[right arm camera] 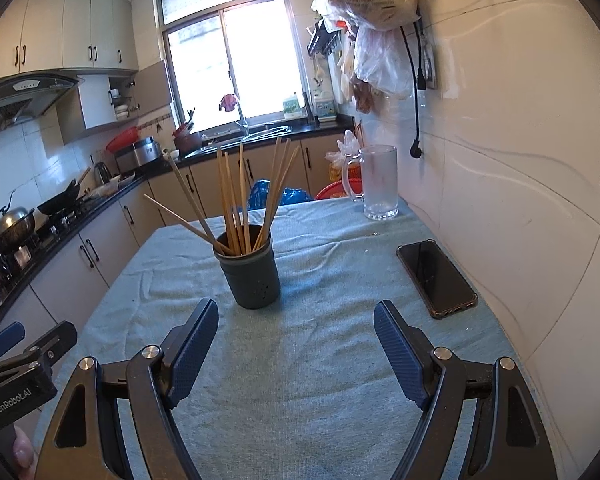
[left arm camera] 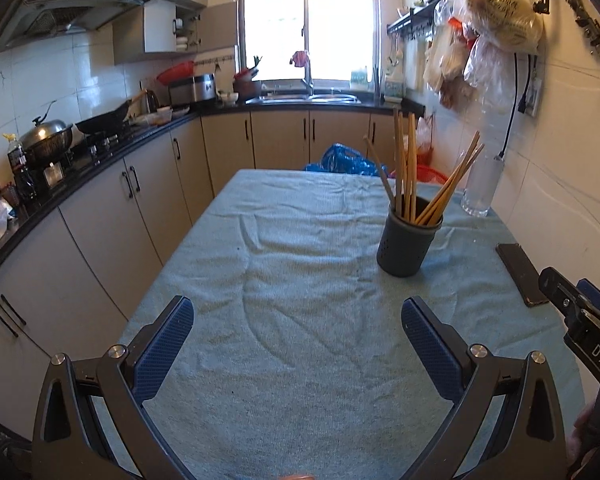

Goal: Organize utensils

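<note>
Wooden chopsticks (right arm camera: 236,204) stand fanned out in a dark grey perforated holder (right arm camera: 252,276), upright on the teal cloth (right arm camera: 300,360) that covers the counter (left arm camera: 148,320). Some lean left, some right, and one tilts low toward the stove side. Right of the holder, well apart, a black phone (right arm camera: 436,278) lies flat on the cloth near the white tiled wall. Beyond it, at the far corner, stands a clear glass mug (right arm camera: 378,182), empty as far as can be seen.

Both sets of tongs hover above the near part of the cloth with nothing between their blue pads. The right tongs (right arm camera: 296,344) are spread wide, the holder just ahead and slightly left of their gap. The left tongs (left arm camera: 298,340) are likewise spread wide, with the holder ahead and to their right.

Behind the counter run beige cabinets, a sink under a bright window, and plastic bags (right arm camera: 374,20) hanging on the wall.
</note>
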Action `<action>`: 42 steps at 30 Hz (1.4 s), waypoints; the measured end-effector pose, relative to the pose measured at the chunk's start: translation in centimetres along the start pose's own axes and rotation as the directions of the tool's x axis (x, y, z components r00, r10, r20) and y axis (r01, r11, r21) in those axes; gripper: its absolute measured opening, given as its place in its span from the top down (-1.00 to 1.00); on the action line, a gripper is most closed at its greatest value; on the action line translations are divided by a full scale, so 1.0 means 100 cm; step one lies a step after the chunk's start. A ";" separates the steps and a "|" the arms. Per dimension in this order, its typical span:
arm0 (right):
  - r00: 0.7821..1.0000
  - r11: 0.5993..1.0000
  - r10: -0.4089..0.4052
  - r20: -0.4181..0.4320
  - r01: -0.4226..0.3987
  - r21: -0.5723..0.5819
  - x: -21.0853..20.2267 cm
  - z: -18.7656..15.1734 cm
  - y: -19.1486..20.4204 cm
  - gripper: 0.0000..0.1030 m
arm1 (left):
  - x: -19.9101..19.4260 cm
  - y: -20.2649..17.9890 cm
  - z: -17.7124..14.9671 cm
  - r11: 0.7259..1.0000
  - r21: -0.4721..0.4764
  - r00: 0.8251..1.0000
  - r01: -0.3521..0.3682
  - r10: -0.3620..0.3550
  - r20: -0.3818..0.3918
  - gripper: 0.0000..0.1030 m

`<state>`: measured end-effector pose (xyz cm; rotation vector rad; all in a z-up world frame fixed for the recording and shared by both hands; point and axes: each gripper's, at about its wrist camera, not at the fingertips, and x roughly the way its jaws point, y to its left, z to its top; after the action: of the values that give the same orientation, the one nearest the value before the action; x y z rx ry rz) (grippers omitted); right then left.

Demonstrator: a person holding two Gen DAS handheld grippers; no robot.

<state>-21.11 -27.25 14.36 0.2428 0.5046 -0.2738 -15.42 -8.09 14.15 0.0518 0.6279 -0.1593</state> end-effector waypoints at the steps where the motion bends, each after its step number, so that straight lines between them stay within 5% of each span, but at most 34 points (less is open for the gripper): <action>1: 1.000 1.000 0.000 -0.003 0.000 -0.002 0.001 0.000 0.001 -0.63 | 0.002 0.000 0.000 1.000 -0.001 1.000 0.001 -0.001 -0.007 -1.00; 42: 1.000 0.999 -0.030 -0.001 0.030 -0.017 -0.001 -0.005 0.009 -0.66 | 0.016 -0.001 -0.010 0.999 0.008 0.996 0.037 -0.036 -0.084 -1.00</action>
<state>-21.12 -26.26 14.07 0.2195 0.5119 -0.2981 -14.74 -8.31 12.45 0.0568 0.7123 -0.1962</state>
